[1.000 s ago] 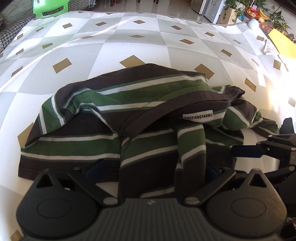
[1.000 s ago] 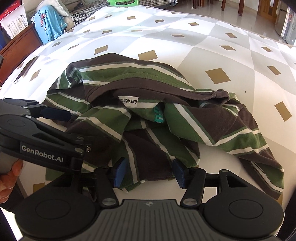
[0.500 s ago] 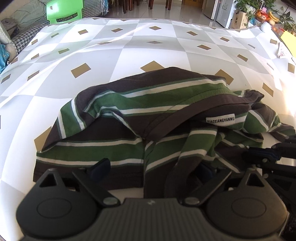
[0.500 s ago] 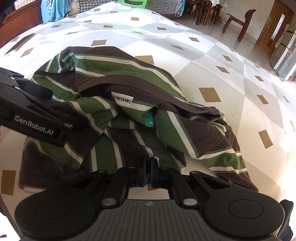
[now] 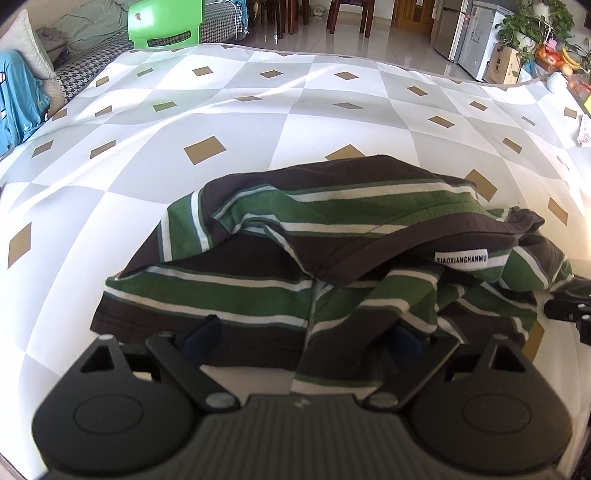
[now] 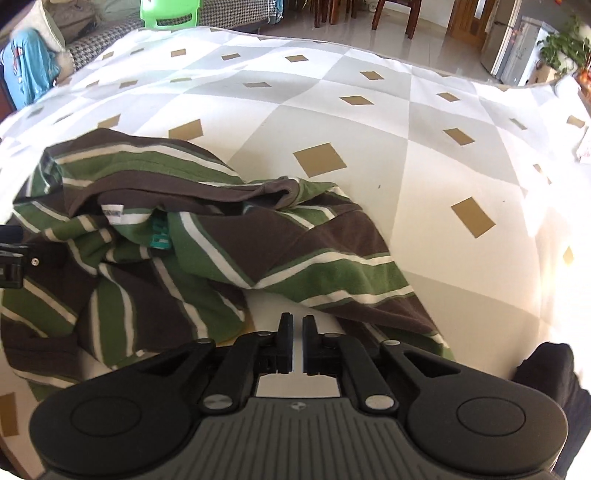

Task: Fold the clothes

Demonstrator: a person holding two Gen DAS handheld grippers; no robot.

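A brown shirt with green and white stripes (image 5: 332, 229) lies crumpled on the diamond-patterned tablecloth (image 5: 258, 122), its white neck label (image 5: 461, 259) facing up. My left gripper (image 5: 303, 334) straddles the shirt's near hem with its jaws wide and closing. The right fingertip is half hidden behind a fold. In the right wrist view the shirt (image 6: 221, 236) spreads to the left and ahead. My right gripper (image 6: 297, 321) hovers over bare cloth just short of the hem. Its jaws stand a narrow gap apart, opening, with nothing between them. Each gripper shows at the other view's edge: right gripper (image 5: 569, 310), left gripper (image 6: 14, 258).
A green plastic chair (image 5: 166, 22) stands past the table's far edge. A sofa with a blue garment (image 5: 14, 103) is at far left. A fridge (image 5: 469, 37) and plants are at back right. Papers (image 5: 583, 129) lie at the right edge. A dark sleeve (image 6: 550, 373) shows bottom right.
My right gripper went from half open over the hem to nearly closed and drew back to the right, off the shirt. Both views have tipped up. The left jaws narrowed slightly.
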